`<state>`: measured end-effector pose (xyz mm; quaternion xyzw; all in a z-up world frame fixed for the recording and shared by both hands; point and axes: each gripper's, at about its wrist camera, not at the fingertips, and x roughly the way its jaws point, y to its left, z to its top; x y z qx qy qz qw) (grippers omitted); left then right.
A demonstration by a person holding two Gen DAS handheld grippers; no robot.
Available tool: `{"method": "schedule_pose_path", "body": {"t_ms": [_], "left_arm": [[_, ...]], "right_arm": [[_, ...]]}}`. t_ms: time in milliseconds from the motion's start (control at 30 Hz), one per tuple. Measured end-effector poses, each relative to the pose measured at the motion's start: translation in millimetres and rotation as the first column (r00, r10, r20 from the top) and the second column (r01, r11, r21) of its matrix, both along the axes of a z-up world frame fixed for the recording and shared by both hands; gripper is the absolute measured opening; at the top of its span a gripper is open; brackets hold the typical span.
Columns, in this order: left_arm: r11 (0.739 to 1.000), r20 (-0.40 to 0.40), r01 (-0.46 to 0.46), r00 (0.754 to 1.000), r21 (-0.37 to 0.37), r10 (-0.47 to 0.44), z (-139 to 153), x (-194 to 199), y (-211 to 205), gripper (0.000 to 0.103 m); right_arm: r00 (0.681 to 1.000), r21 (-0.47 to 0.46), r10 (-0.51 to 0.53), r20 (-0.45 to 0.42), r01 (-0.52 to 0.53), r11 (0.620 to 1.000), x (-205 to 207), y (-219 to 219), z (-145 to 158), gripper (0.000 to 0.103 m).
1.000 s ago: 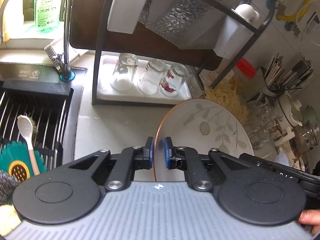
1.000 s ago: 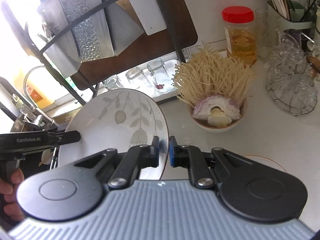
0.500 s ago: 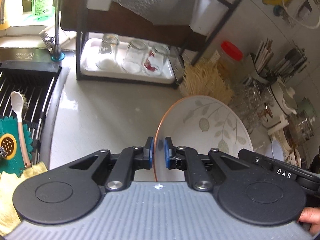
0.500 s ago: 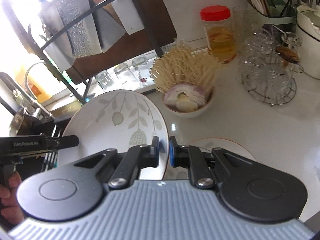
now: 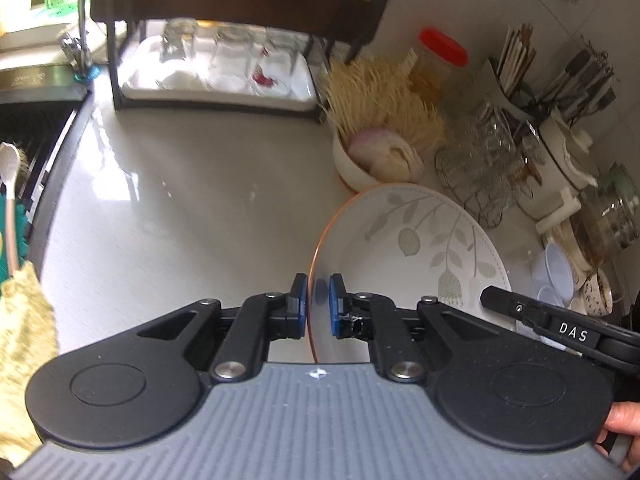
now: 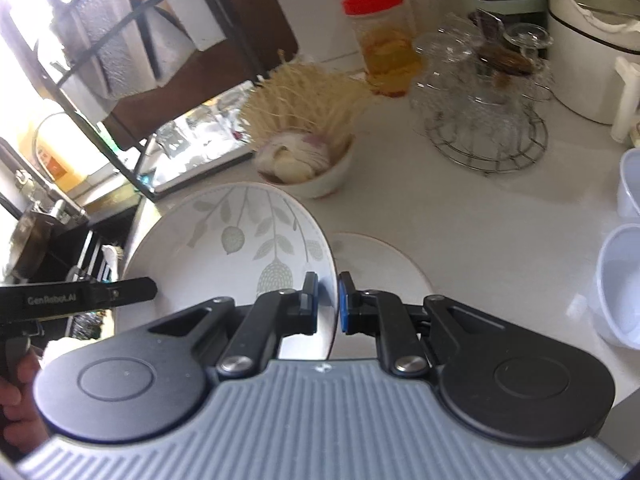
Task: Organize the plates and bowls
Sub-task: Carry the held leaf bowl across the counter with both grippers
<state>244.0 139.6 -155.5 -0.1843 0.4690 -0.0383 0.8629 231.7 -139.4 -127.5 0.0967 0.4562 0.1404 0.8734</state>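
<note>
We hold the leaf-patterned plate (image 5: 420,248) tilted above the desk (image 5: 180,200), our left gripper (image 5: 319,306) and right gripper (image 6: 328,298) each clamped on opposite rims. A second plate (image 6: 380,256) lies flat beneath it.

a round white ceramic plate with a grey leaf pattern and a thin copper-brown rim (image 5: 416,240) (image 6: 240,240) is held up off the counter, tilted steeply, its patterned face showing in both views. at its four o'clock in the right wrist view, a second round white plate with a thin brown rim (image 6: 376,260) lies flat on the counter, partly hidden behind the first. at about three o'clock, two pale translucent plastic bowls (image 6: 624,280) stand near the edge.
</note>
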Motion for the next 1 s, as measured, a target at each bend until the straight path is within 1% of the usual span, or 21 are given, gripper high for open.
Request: {"method": "schedule_pose_path", "body": {"t_ms": [233, 333, 467, 600, 733, 867, 1000], "left_arm": [[1.0, -0.039, 0.008, 0.999, -0.011, -0.008, -28.8, 7.3, -31.0, 0.013], [1.0, -0.054, 0.02, 0.998, -0.017, -0.02, -36.7, 10.4, -41.6, 0.013], [1.0, -0.073, 0.026, 0.997, -0.007, -0.026, -44.2, 15.4, -50.9, 0.013], [1.0, -0.082, 0.02, 0.996, 0.009, -0.019, -49.1, 20.3, -55.1, 0.013], [1.0, -0.071, 0.012, 0.997, 0.027, -0.01, -50.0, 27.6, -55.7, 0.013], [1.0, -0.086, -0.012, 0.996, 0.024, 0.014, -53.3, 33.1, -53.7, 0.013], [0.999, -0.078, 0.002, 0.997, 0.034, 0.001, -54.0, 32.4, -54.9, 0.013]], "right_arm": [[0.999, -0.046, -0.032, 0.005, 0.033, 0.998, -6.8, -23.6, -23.3, 0.014], [0.999, -0.058, -0.049, 0.007, 0.049, 0.997, -7.5, -31.8, -31.7, 0.014], [0.999, -0.085, -0.042, 0.024, 0.044, 0.995, -5.9, -34.6, -37.2, 0.014], [0.999, -0.094, -0.036, 0.027, 0.039, 0.995, -0.5, -36.3, -44.5, 0.015], [0.999, -0.119, -0.007, 0.039, 0.012, 0.993, 3.3, -33.2, -49.0, 0.015], [0.999, -0.143, 0.021, 0.031, -0.016, 0.99, 6.6, -29.7, -53.8, 0.016], [0.999, -0.15, 0.027, 0.045, -0.02, 0.989, 6.8, -29.8, -54.9, 0.017]]}}
